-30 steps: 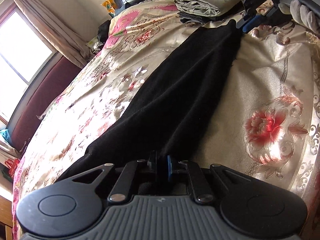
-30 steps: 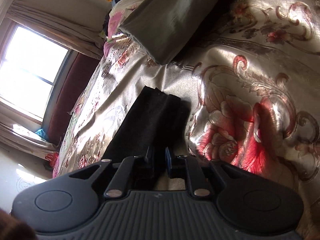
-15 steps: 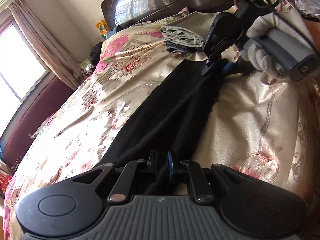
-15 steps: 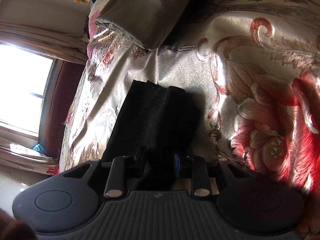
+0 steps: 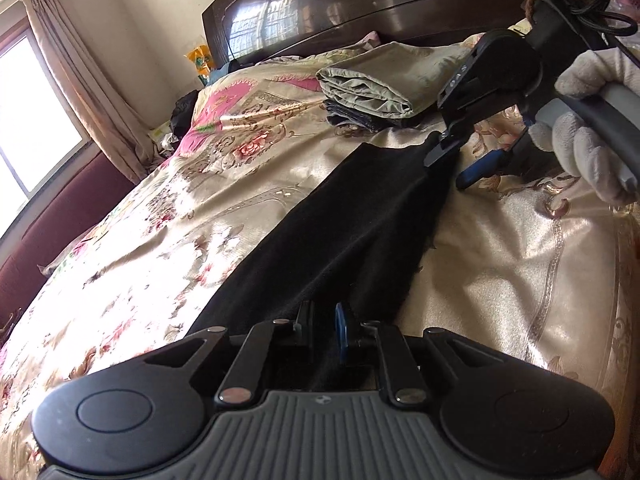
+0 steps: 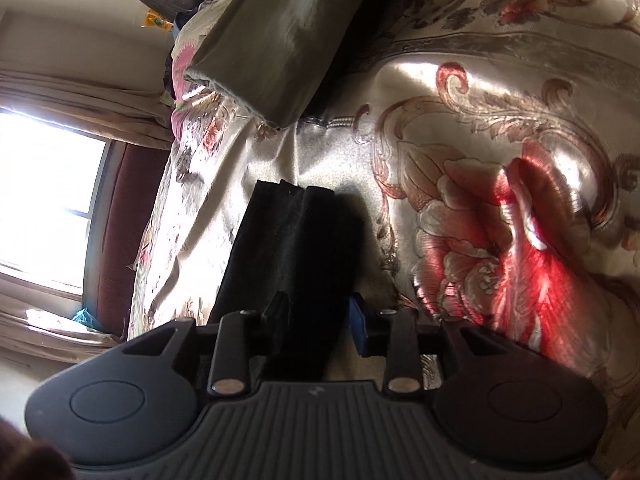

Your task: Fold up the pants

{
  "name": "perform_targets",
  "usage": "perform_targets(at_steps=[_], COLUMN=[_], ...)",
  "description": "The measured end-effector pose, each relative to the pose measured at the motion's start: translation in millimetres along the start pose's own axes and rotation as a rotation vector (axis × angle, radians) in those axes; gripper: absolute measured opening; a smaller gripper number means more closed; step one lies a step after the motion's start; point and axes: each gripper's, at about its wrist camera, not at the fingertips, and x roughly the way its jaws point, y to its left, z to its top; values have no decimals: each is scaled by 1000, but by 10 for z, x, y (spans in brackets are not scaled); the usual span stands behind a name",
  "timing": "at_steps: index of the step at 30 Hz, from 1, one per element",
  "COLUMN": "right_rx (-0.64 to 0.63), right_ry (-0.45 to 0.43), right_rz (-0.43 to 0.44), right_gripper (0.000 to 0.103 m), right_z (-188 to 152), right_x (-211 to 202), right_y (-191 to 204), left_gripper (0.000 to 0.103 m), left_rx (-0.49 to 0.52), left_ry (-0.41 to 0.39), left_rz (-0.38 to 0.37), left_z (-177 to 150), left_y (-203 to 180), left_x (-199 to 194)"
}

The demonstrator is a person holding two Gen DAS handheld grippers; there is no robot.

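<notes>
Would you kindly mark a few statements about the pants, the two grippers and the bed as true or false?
1. The black pants lie stretched between the two grippers. True.
2. The left gripper is wide open and clear of the fabric. False: its jaws are closed on the pants' near end.
3. The right gripper is at the far end of the pants, held by a white-gloved hand. True.
4. The folded olive garment lies on top of the black pants. False: it sits apart, nearer the headboard.
5. The bedspread is plain white. False: it is gold with a floral pattern.
</notes>
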Motion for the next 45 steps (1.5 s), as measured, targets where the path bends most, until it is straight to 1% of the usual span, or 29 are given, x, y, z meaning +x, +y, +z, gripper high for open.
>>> perform_targets(at_steps=[4, 6, 8, 10, 11, 13, 15, 18, 21, 23, 25, 26, 28, 29, 30, 32, 33, 34, 35, 36, 37, 38, 39, 40, 42, 43, 45], right_rx=[7, -6, 19, 7, -11, -21, -22, -26, 1, 6, 18, 35, 54, 56, 52, 39, 34, 29, 31, 33, 19, -7, -36, -45, 11, 27, 15], right_ry=[17, 9, 14, 19, 19, 10, -4, -3, 12, -6, -23, -22, -12, -2, 5, 15, 27, 34, 38, 41, 49, 60, 72, 84, 104, 100, 85], right_rz=[-11, -21, -22, -16, -21, -12, -25, -57, -36, -19, -9, 12, 21, 18, 23, 46, 61, 78, 95, 115, 125, 117, 106, 100, 184, 212, 233], right_gripper=[36, 38, 39, 38, 35, 35, 37, 40, 41, 43, 41, 40, 29, 20, 17, 19, 22, 23, 26, 29, 29, 25, 16, 10, 8, 8, 8], right_z=[-30, -36, -24, -46, -68, -85, -65, -59, -80, -92, -90, -73, -37, -19, -4, 25, 38, 55, 61, 69, 75, 80, 96, 119, 165, 192, 225], right_x=[184, 211, 273, 215, 127, -38, -118, 19, 210, 279, 321, 322, 348, 385, 425, 485, 507, 521, 525, 542, 570, 584, 587, 567, 455, 367, 184], right_y=[92, 128, 134, 128, 95, 31, 20, 83, 139, 171, 151, 114, 71, 64, 69, 83, 89, 89, 69, 52, 54, 77, 99, 97, 3, -50, -116], left_gripper=[29, 30, 31, 31, 31, 31, 31, 32, 32, 32, 33, 33, 33, 33, 33, 33, 34, 34, 34, 35, 36, 36, 35, 31, 25, 22, 22], left_rx=[9, 4, 6, 21, 22, 9, -17, -23, -13, -7, -1, 3, 0, 1, 11, 38, 37, 24, 0, -34, -60, -76, -79, -72, -59, -57, -43], left_ry=[-6, -3, 8, 24, 23, 18, 18, 24, 19, 20, 21, 19, 10, 1, -6, -14, -14, -11, -7, 8, 32, 63, 88, 98, 107, 105, 97], left_rz=[-1, -19, -37, -40, -43, -59, -68, -57, -57, -53, -51, -47, -49, -55, -55, -39, -30, -28, -34, -47, -58, -63, -59, -49, -37, -49, -77], left_z=[61, 75, 67, 51, 44, 32, 18, 15, 18, 29, 34, 45, 96, 129, 168, 249, 288, 320, 348, 360, 357, 336, 309, 294, 344, 388, 479], left_y=[-66, -70, -96, -136, -143, -114, -74, -83, -116, -120, -120, -116, -86, -71, -67, -71, -58, -39, -9, 20, 28, 10, -34, -91, -194, -229, -305], left_x=[104, 150, 228, 294, 294, 265, 257, 291, 277, 307, 328, 330, 330, 334, 345, 389, 425, 456, 486, 533, 593, 662, 722, 753, 732, 705, 661])
